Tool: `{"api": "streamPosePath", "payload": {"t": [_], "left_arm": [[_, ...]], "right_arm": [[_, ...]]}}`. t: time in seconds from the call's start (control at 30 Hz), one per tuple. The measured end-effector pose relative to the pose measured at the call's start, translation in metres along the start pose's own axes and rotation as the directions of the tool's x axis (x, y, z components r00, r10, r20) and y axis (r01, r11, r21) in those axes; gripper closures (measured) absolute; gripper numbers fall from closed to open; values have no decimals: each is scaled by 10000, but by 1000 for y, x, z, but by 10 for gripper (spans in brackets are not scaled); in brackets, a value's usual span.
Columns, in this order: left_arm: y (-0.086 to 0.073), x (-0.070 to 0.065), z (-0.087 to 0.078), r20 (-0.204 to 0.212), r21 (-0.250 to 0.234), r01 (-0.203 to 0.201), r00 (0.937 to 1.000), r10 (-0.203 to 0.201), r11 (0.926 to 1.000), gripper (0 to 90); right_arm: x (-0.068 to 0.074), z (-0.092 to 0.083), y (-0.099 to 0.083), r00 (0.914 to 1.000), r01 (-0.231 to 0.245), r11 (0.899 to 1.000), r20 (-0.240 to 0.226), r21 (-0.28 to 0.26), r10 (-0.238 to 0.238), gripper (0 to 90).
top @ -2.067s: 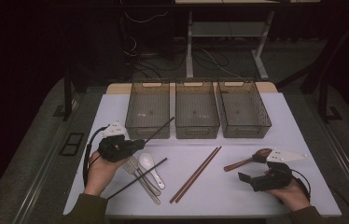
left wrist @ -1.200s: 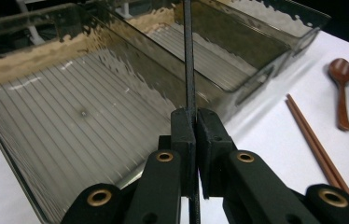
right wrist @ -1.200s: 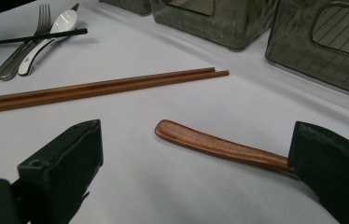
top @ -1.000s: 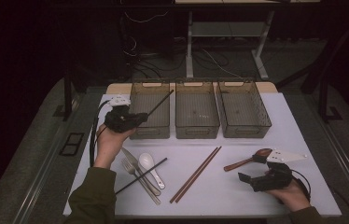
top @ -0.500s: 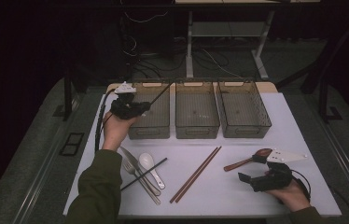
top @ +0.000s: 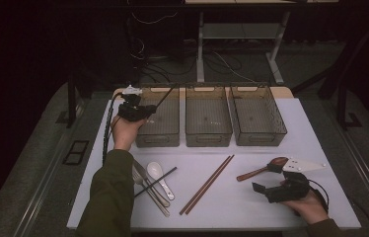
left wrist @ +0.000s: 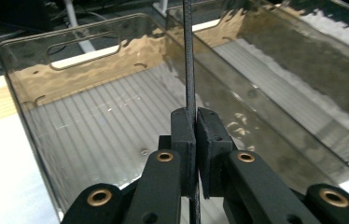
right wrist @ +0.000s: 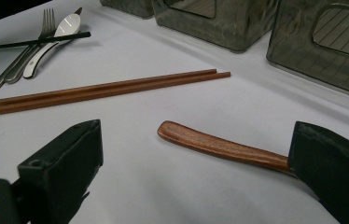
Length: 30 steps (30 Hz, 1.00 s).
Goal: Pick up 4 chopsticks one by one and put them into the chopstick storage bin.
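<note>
Holding a black chopstick (left wrist: pixel 190 70) clamped between its fingers, the left gripper (top: pixel 138 112) hovers over the left bin (top: pixel 167 129); stick's long axis runs lengthwise along it.

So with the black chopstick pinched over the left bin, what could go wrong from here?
The left gripper holds the black chopstick in a thin pinch, so it could pivot or slip. Its far end reaches past the left bin toward the rim, so it may catch or land outside when released. The right gripper rests open by the wooden spoon and could nudge it.
</note>
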<state>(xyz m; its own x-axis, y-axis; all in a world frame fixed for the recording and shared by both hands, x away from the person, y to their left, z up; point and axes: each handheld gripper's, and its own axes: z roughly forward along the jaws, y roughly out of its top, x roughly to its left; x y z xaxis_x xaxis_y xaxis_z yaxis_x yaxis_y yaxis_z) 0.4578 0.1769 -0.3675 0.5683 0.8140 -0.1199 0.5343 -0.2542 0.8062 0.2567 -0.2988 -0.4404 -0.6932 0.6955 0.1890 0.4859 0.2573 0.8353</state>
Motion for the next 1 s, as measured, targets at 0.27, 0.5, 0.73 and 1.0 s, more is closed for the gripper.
{"api": "streamPosePath", "payload": {"t": [0.27, 0.5, 0.73, 1.0], "left_arm": [[-2, 8, 13, -242, 350, 244, 9994, -235, 9991, 850], [-4, 10, 16, -262, 441, 390, 9989, -378, 9983, 848], [-3, 9, 17, -299, 334, 411, 9987, -401, 9986, 798], [-2, 10, 12, -331, 278, 370, 9988, -361, 9989, 733]], "right_arm": [[0, -1, 0, 10000, -25, 10000, -16, -27, 25, 29], [-1, -2, 0, 10000, 3, 10000, -8, -65, -3, 29], [0, -1, 0, 10000, -22, 10000, -29, -16, 22, 29], [0, -1, 0, 10000, -15, 10000, -28, -15, 15, 29]]}}
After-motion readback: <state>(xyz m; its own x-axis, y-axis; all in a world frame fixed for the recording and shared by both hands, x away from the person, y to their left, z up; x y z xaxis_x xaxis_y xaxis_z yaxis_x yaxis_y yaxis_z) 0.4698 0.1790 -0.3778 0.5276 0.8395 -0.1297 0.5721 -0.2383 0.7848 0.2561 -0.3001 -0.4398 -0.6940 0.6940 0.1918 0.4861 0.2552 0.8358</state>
